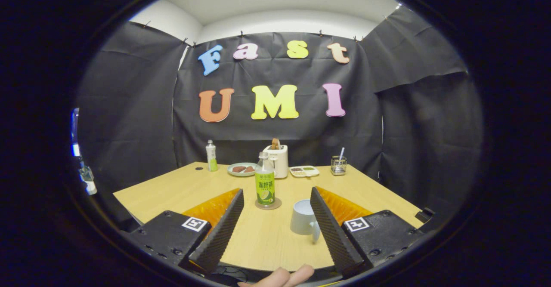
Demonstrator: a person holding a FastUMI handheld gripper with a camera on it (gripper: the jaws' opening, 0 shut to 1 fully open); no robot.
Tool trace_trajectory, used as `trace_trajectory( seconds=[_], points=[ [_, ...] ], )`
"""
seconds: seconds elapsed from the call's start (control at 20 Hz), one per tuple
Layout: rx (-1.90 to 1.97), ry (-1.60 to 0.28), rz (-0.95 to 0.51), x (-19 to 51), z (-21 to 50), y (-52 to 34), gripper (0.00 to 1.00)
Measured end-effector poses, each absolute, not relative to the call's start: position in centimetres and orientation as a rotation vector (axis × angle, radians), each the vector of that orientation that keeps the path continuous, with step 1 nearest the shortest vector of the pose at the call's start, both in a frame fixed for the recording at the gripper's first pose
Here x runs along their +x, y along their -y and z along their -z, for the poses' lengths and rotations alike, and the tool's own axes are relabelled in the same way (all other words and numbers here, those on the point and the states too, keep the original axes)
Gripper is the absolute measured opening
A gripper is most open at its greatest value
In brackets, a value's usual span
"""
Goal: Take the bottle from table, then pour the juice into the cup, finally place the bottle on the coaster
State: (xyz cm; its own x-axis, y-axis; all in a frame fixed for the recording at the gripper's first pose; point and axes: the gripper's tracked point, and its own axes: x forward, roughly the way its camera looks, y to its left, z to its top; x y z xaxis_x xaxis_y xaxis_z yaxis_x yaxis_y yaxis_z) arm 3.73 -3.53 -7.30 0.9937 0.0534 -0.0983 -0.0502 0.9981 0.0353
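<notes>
1. Where the worktop (172, 188) runs back toward its far left corner, a small white bottle with a green label (211, 155) stands upright near the back edge, well apart from everything in front of it.
2. Right of it lies a pale green plate (241, 169) with dark brown pieces on it, close beside a white toaster (279, 160) that has a slice of bread poking out of its top.
3. In front of the toaster, the bottle (264, 183), clear with a green label and a white cap, stands upright on a round brown coaster (267, 204), just ahead of the tongs and slightly left of the middle of their gap.
4. The tongs (275, 211) are spread wide and grip nothing; bare worktop shows between the two fingers, and neither finger touches the bottle.
5. The cup (303, 217), a pale mug with its handle turned toward the camera, sits on the worktop to the right of the coaster, apart from it, and just beside the inner face of the right finger; whether it touches that finger cannot be told.
6. Farther back on the right, a flat white tray with compartments (304, 171) lies next to the toaster, and beyond it a small wire holder (338, 165) with a white straw-like stick stands near the back right corner.
7. Open worktop lies on the left side in front of the small bottle, and on the right between the cup and the right edge.
8. At the near edge, below the fingers, two fingertips of a person's hand (284, 277) show.
</notes>
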Motion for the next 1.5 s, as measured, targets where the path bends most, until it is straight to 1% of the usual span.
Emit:
trace_trajectory(
  seconds=[0.1,0.3,0.55,1.15,1.5],
  points=[
    [0.059,-0.096,-0.056,3.2,7.8,4.1,1.00],
    [0.126,-0.031,-0.079,2.6,7.4,4.9,1.00],
    [0.067,-0.001,-0.018,2.8,7.5,7.0,1.00],
    [0.090,0.021,0.012,3.6,7.7,10.1,1.00],
    [0.080,0.001,0.002,4.2,8.6,9.8,0.99]
  ],
)
